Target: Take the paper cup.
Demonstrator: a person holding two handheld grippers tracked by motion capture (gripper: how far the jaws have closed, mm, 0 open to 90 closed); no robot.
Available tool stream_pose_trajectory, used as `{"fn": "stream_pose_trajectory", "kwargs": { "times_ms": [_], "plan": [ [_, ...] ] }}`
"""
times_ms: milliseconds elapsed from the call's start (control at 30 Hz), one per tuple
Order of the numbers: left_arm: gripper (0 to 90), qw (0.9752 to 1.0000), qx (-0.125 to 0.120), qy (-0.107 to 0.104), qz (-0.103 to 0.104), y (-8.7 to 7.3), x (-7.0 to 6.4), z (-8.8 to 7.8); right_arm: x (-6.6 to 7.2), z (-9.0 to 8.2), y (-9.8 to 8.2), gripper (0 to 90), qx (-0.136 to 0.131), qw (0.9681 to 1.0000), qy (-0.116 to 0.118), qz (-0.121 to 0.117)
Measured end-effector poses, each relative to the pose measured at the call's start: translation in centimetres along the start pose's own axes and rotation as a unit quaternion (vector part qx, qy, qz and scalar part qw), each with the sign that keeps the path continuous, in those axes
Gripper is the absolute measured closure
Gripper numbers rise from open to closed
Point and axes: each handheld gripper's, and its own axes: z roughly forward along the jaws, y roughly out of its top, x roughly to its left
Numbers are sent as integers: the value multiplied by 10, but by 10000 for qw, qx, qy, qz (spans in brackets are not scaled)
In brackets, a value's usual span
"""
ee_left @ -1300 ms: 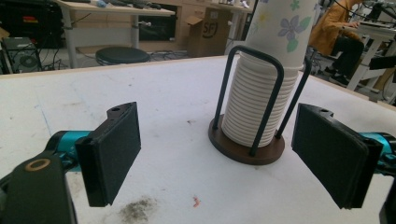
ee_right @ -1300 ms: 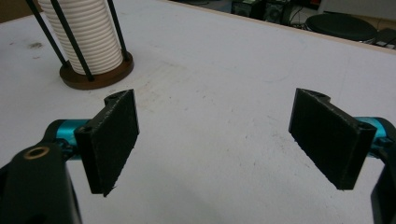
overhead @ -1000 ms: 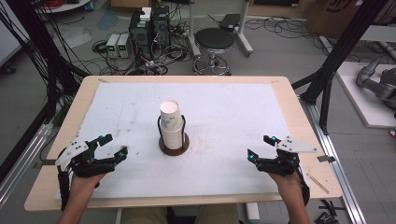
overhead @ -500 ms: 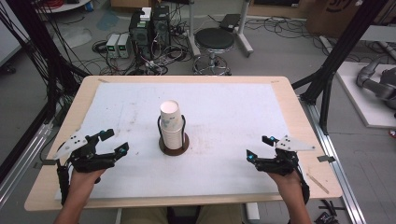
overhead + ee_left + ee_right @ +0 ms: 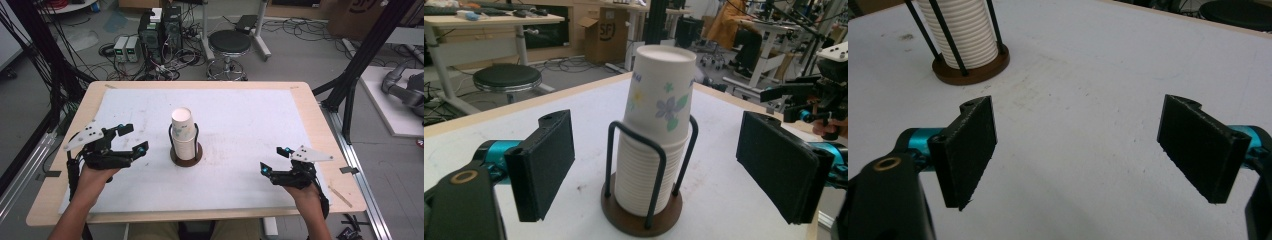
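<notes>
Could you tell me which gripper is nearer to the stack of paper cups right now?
The left gripper, open, sits just left of the stack of paper cups. The right gripper, also open, is farther off on the other side.

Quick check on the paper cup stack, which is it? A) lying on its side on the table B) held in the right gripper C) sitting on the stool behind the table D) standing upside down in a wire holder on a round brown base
D: the cup stack stands bottom-up inside the black wire holder with its round brown base, and both the left gripper and the right gripper are open and clear of it.
</notes>
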Motion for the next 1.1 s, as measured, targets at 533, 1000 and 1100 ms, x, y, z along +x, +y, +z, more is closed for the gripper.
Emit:
{"fn": "stream_pose_trajectory", "kwargs": {
  "times_ms": [533, 1000, 1100],
  "plan": [
    [155, 9988, 366, -302, 125, 44, 0, 47, 1, 3, 4, 162, 50, 9999, 112, 9],
    [162, 9971, 651, -366, 169, 54, 0, 82, 2, 3, 3, 162, 79, 9998, 166, 0],
    [174, 9963, 736, -399, 189, 53, -1, 89, 2, 3, 3, 162, 90, 9998, 184, 11]
  ]
}}
